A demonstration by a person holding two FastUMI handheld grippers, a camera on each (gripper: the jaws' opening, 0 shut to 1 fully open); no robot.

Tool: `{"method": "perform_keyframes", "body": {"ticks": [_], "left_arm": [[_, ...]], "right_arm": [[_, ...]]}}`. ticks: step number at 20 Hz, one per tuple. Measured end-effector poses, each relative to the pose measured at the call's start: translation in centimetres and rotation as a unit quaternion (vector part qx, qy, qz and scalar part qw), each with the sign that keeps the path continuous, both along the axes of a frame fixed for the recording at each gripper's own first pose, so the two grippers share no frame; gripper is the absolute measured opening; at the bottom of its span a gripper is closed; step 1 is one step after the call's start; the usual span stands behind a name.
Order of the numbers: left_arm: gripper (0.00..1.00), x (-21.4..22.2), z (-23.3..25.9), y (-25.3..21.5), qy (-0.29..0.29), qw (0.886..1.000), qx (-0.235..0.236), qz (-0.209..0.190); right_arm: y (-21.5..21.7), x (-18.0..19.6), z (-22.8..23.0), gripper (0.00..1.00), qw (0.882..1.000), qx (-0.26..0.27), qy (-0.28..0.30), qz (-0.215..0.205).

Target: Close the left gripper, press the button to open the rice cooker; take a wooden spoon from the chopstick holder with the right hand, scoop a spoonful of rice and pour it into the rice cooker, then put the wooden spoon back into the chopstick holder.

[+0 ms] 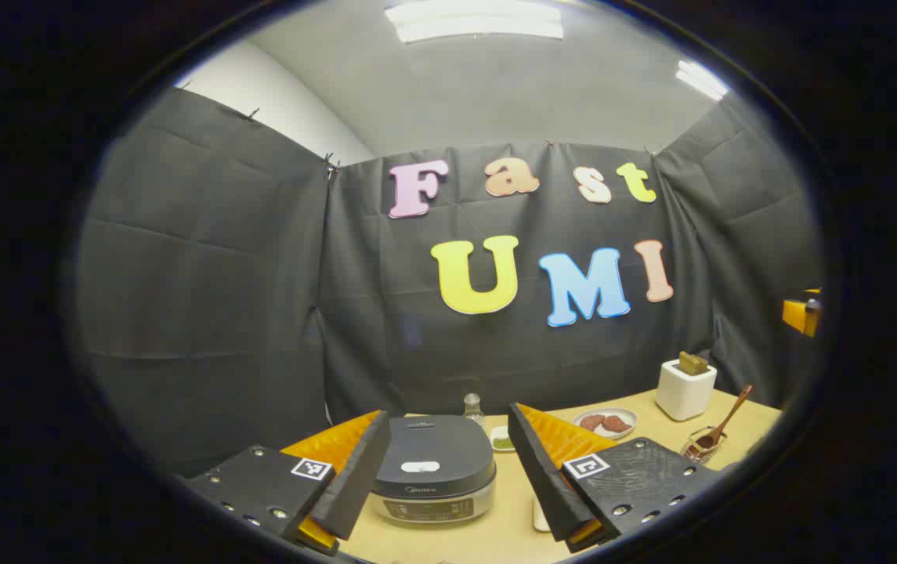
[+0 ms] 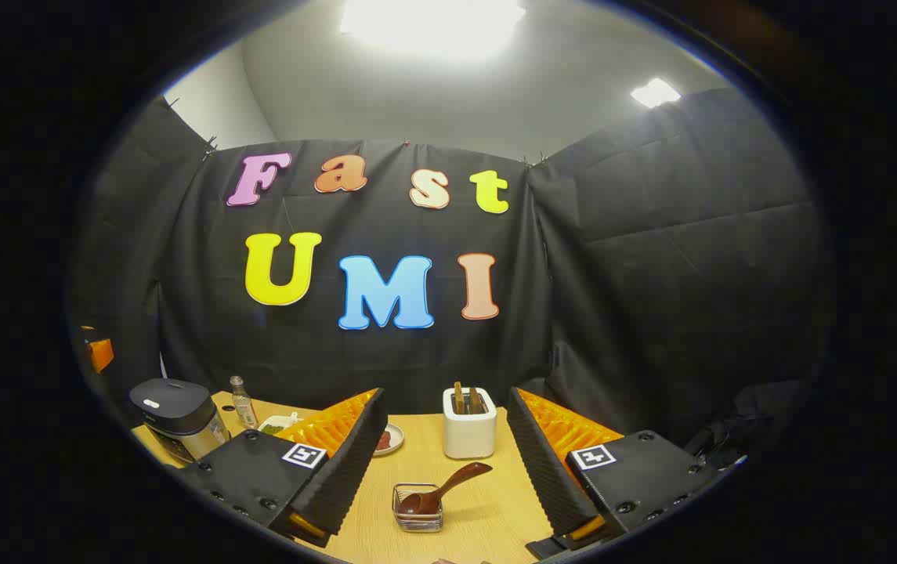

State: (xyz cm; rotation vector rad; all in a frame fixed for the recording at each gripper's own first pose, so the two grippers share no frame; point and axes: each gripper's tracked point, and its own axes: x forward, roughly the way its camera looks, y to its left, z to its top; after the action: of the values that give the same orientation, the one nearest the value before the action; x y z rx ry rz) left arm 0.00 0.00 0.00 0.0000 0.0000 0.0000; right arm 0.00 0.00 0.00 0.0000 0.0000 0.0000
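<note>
The dark grey rice cooker (image 1: 432, 470) stands with its lid down, a white button (image 1: 420, 467) on top, right between the spread fingers of my open left gripper (image 1: 448, 419). It also stands at the far left (image 2: 178, 415) in the right gripper view. A brown wooden spoon (image 2: 440, 489) leans bowl-down in a small clear wire-framed container (image 2: 417, 509), just ahead of my open right gripper (image 2: 445, 395), which holds nothing. In the left gripper view the spoon (image 1: 726, 427) is far to the right. Behind it stands a white holder (image 2: 469, 423) with wooden pieces sticking out.
On the light wooden table (image 2: 487, 517) are a small bottle (image 1: 473, 407), a little dish of something green (image 1: 502, 440) and a plate with reddish-brown pieces (image 1: 607, 423). Black cloth walls close the table in at the back and sides.
</note>
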Motion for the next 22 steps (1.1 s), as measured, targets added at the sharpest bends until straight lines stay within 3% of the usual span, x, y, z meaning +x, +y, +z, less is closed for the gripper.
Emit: {"method": "perform_keyframes", "body": {"ticks": [22], "left_arm": [[0.91, 0.5, 1.2, -1.0, -0.005, 1.0, 0.007, 0.026]], "right_arm": [[-1.9, 1.6, -0.8, 0.98, 1.0, 0.0, 0.007, 0.011]]}}
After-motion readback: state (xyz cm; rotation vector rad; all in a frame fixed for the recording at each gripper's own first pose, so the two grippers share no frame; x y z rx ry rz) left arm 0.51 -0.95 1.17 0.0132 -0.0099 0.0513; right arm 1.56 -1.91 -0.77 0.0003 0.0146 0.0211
